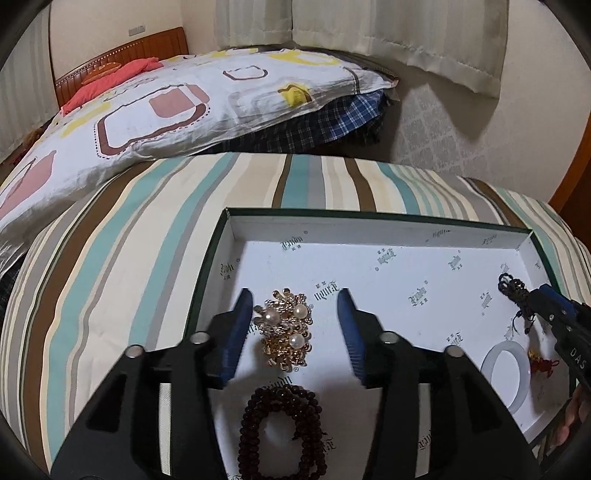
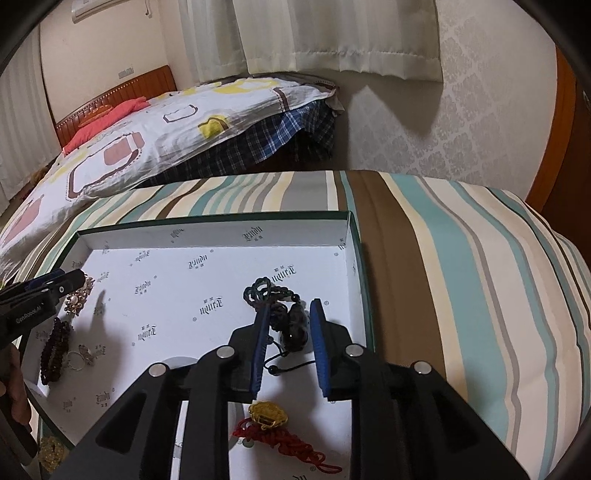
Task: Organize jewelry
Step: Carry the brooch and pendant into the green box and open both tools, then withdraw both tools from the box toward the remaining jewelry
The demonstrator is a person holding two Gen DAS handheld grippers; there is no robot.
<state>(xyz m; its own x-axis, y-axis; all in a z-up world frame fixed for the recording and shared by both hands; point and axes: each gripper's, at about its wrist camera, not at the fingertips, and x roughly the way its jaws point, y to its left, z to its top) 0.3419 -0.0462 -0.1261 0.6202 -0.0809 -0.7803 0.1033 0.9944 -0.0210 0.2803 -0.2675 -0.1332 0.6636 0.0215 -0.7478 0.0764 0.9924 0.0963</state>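
Striped bedding (image 1: 155, 229) is covering the near part of the bed, in bands of teal, brown, cream and grey. A patterned quilt (image 1: 177, 99) is lying farther back on the left, reaching toward a wooden headboard (image 1: 122, 55), with pale curtains (image 1: 369, 29) hanging behind.

A shallow box lid (image 1: 369, 218), white inside with printed logos and dark green outside, is sitting on the striped bedding. All the jewelry in view is lying in it, except one small gold piece (image 2: 51, 448) sitting outside its near left corner.

Left tongs (image 1: 295, 325): jaws are standing fairly wide, and no pad is pressing on anything. A gold and pearl cluster (image 1: 286, 328) is lying on the lid floor between the blue pads, just beside the left one. A dark red bead bracelet (image 1: 282, 432) is lying nearer, below the cluster.

Right tongs (image 2: 288, 332): jaws are standing narrow but apart. A black cord pendant (image 2: 284, 317) is lying between the pads; the knotted cord is close against the left pad, and there is a clear gap to the right pad. Whether the left pad is touching the cord, I cannot tell.

A white bangle (image 1: 508, 373) is lying at the right side of the lid, partly hidden by the right tongs. A gold charm on red knotted cord (image 2: 266, 415) is lying near the right tongs' base. A silver ring (image 2: 79, 356) is lying beside the bead bracelet on the left.
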